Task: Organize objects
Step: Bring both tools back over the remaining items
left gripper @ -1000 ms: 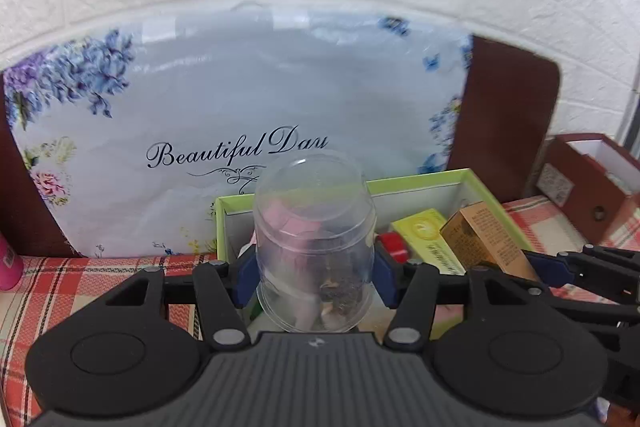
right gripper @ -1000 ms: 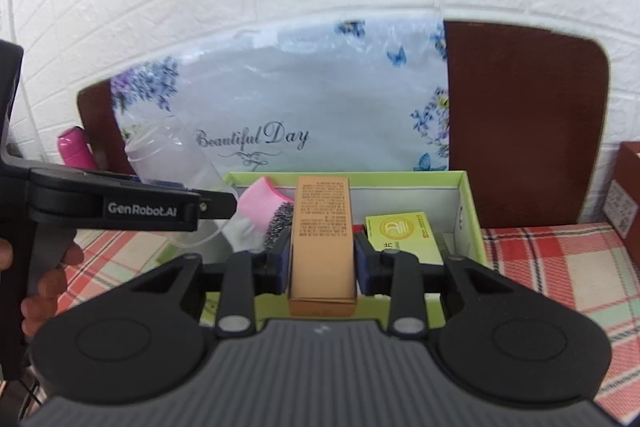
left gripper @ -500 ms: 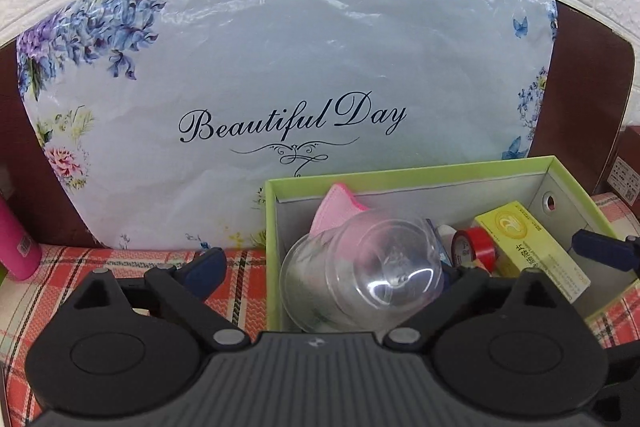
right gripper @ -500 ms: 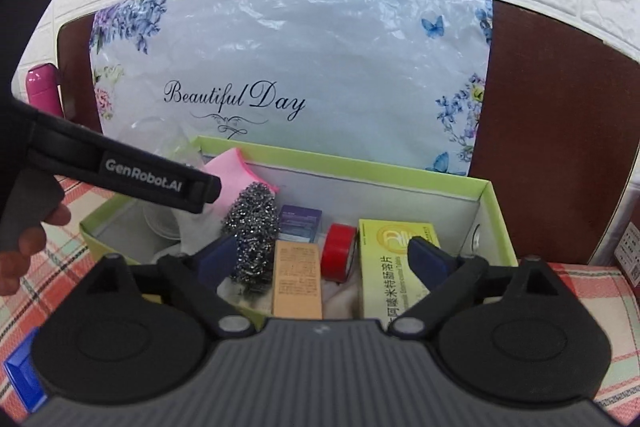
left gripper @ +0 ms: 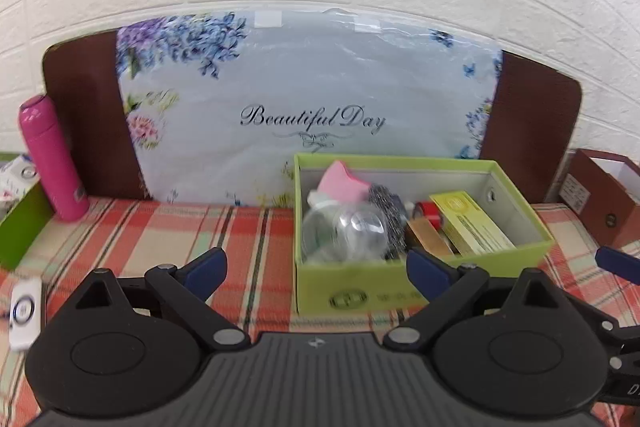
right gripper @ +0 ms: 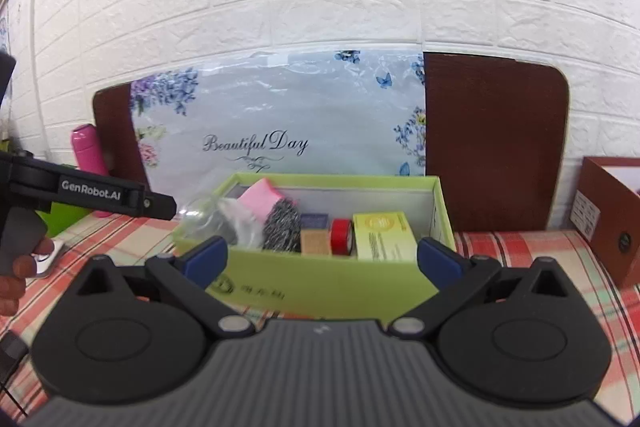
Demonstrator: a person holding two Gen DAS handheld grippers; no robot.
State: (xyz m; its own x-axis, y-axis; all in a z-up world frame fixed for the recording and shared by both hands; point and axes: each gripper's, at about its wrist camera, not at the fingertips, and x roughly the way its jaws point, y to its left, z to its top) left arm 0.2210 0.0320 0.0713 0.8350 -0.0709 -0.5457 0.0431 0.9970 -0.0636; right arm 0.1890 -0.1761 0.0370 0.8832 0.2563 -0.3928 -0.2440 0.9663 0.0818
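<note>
A green box [left gripper: 400,291] [right gripper: 320,283] stands on the plaid tablecloth. In it lie a clear plastic cup [left gripper: 352,233] [right gripper: 200,219] on its side, a tan carton [left gripper: 430,241] [right gripper: 314,242], a yellow box [left gripper: 472,223] [right gripper: 382,235], a steel scourer [right gripper: 282,223], a pink sponge [left gripper: 344,183] [right gripper: 260,197] and a red tape roll [right gripper: 341,235]. My left gripper [left gripper: 316,269] is open and empty, back from the box's front left. My right gripper [right gripper: 322,257] is open and empty in front of the box.
A pink bottle [left gripper: 52,159] [right gripper: 90,151] stands at the back left by a brown board with a floral bag [left gripper: 312,119]. A brown box [left gripper: 604,195] [right gripper: 612,215] stands at the right. A white device [left gripper: 26,307] lies at the left. A white brick wall is behind.
Both grippers opened and let go: the clear cup and the tan carton now lie in the green box. Both grippers then drew back and away from the box.
</note>
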